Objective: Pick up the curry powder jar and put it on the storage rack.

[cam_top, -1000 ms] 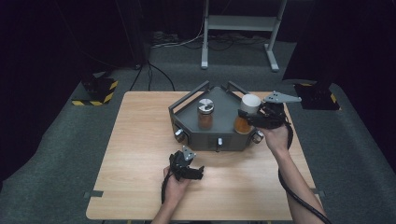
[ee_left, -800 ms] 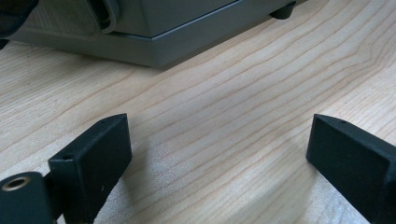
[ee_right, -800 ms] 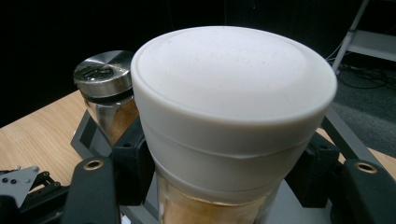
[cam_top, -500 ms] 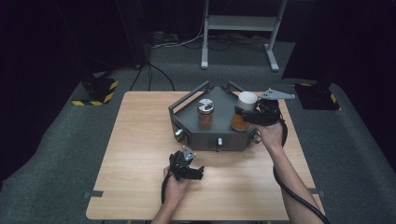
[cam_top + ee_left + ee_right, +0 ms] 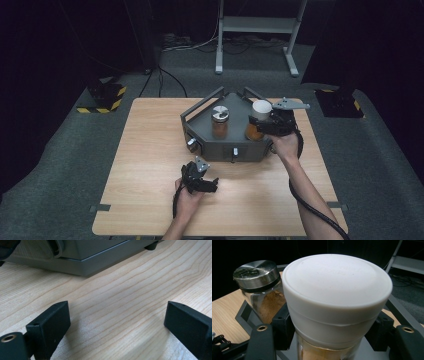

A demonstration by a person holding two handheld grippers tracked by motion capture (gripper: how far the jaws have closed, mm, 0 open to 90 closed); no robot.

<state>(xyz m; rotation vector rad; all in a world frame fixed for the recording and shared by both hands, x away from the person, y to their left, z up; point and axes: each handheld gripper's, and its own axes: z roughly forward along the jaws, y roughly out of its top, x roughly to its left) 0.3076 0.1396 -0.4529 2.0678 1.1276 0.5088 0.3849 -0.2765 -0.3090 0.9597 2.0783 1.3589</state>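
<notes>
The right gripper (image 5: 264, 124) is clamped on the white-capped jar (image 5: 258, 120) standing upright in the grey tray (image 5: 235, 148), beside a steel-lidded jar (image 5: 219, 121). The left gripper (image 5: 210, 185) rests on the counter (image 5: 150, 150), jaws wide apart, empty.

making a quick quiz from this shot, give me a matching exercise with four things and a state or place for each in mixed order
Things:
1. white-capped jar
2. silver-lidded jar
3. left gripper
4. grey tray

States or places:
A. jaws open, low over bare wood in front of the tray
B. stands free inside the tray, nothing touching it
C. sits on the wooden table, holding both jars
D. clamped between the jaws of the right gripper

Pairs: 1-D, 2-B, 3-A, 4-C
</notes>
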